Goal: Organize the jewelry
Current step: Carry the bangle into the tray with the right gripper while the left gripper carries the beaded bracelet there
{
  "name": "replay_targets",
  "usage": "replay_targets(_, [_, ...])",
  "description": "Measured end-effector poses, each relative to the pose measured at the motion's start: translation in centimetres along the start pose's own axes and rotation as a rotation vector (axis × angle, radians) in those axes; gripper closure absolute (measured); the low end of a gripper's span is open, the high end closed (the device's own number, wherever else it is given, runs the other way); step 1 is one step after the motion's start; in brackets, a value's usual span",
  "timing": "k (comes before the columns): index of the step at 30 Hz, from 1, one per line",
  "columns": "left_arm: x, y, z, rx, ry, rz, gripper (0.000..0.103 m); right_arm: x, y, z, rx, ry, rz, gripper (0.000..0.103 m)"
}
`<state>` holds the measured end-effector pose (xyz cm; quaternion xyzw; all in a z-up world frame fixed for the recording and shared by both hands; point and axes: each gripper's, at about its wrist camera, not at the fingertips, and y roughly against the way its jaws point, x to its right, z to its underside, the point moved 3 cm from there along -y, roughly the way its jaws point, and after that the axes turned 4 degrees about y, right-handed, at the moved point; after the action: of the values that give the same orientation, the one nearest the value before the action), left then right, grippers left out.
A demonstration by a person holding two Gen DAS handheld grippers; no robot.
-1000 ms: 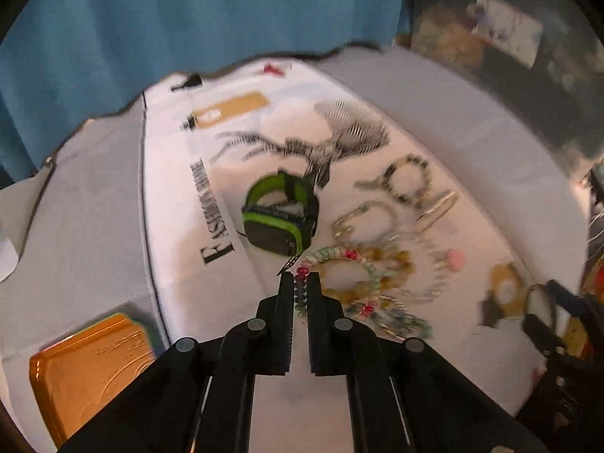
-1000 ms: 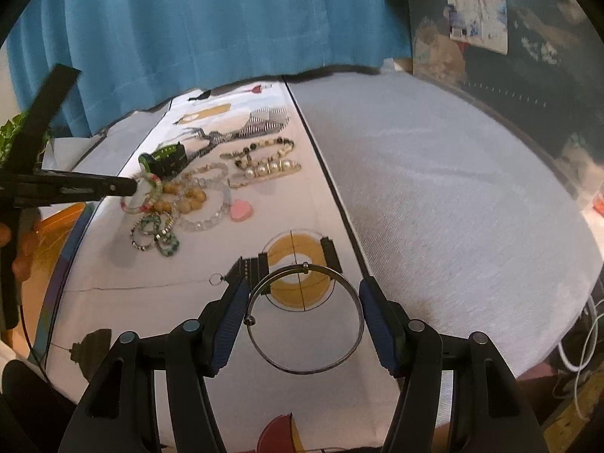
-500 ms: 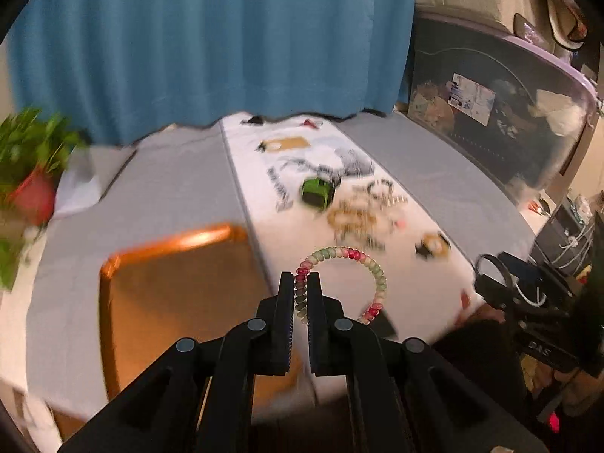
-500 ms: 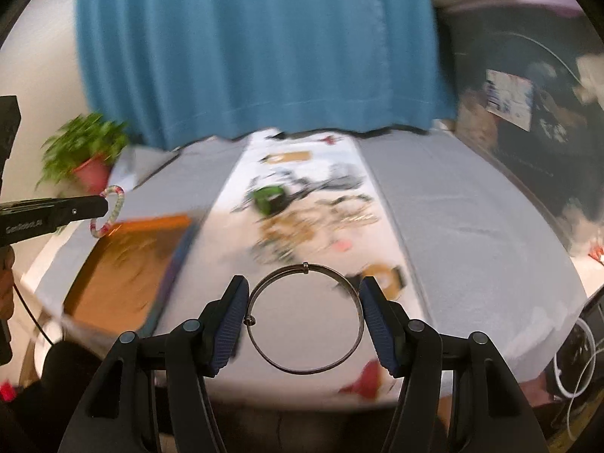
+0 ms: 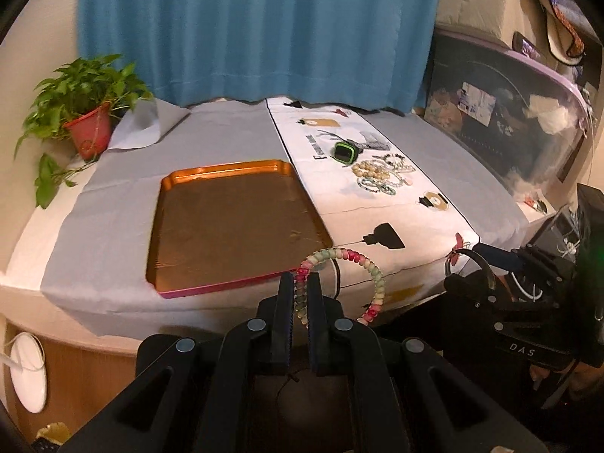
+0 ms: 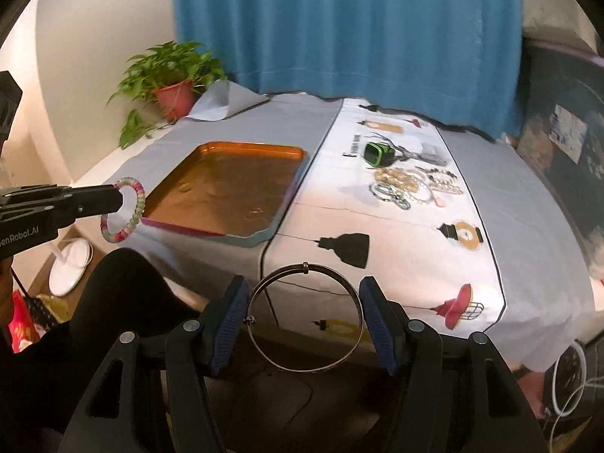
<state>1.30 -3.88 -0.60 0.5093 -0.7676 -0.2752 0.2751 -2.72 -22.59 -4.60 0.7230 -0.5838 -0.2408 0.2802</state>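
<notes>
Two hand-held tongs hover off the near edge of a tabletop covered with grey cloth and a white printed runner.

The left tongs [image 5: 301,294] are clenched on a beaded bracelet [image 5: 372,271] of pink, green and white beads; its loop stands out to the right of the closed tips. The right tongs [image 6: 305,317] grasp a thin metal bangle [image 6: 305,317], their blue pads pressing on its left and right sides so the ring sits across the gap.

An orange tray [image 5: 230,222], with nothing in it, lies on the grey cloth toward the near-left part of the tabletop. Its long axis runs from the near edge toward the far edge, and its right side touches the runner [image 5: 381,204].

From the left tongs the tray is straight ahead and slightly left, its near rim just beyond the bracelet. From the right tongs the tray [image 6: 226,192] lies ahead and well to the left. The left hand is judged the nearer one, so the bracelet would likely go in first.

The remaining jewelry pile [image 6: 411,187] sits on the runner toward the far edge, beside a green watch [image 6: 375,153]. A potted plant [image 5: 85,113] stands at the far-left corner, before a blue curtain [image 5: 256,30].
</notes>
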Motion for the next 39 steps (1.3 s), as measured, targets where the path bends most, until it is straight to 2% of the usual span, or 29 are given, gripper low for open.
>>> replay_targets(7, [-0.5, 0.5, 0.0, 0.02, -0.001, -0.003, 0.098, -0.2, 0.2, -0.5, -0.008, 0.002, 0.012, 0.042])
replay_targets(16, [-2.2, -0.7, -0.3, 0.004, 0.033, -0.036, 0.098, -0.1, -1.3, -1.3, -0.037, 0.032, 0.017, 0.042])
replay_targets(21, [-4.1, -2.1, -1.5, 0.005, 0.051, -0.09, 0.098, -0.6, -4.0, -3.6, -0.04, 0.05, -0.001, 0.042])
replay_targets(27, [-6.8, -4.9, -3.1, -0.004, 0.094, -0.098, 0.098, -2.3, -8.5, -6.3, -0.049, 0.063, -0.059, 0.042])
replay_targets(39, [-12.0, -11.9, -6.2, -0.026, 0.123, -0.163, 0.098, -4.7, -18.0, -10.5, -0.106, 0.105, -0.098, 0.042])
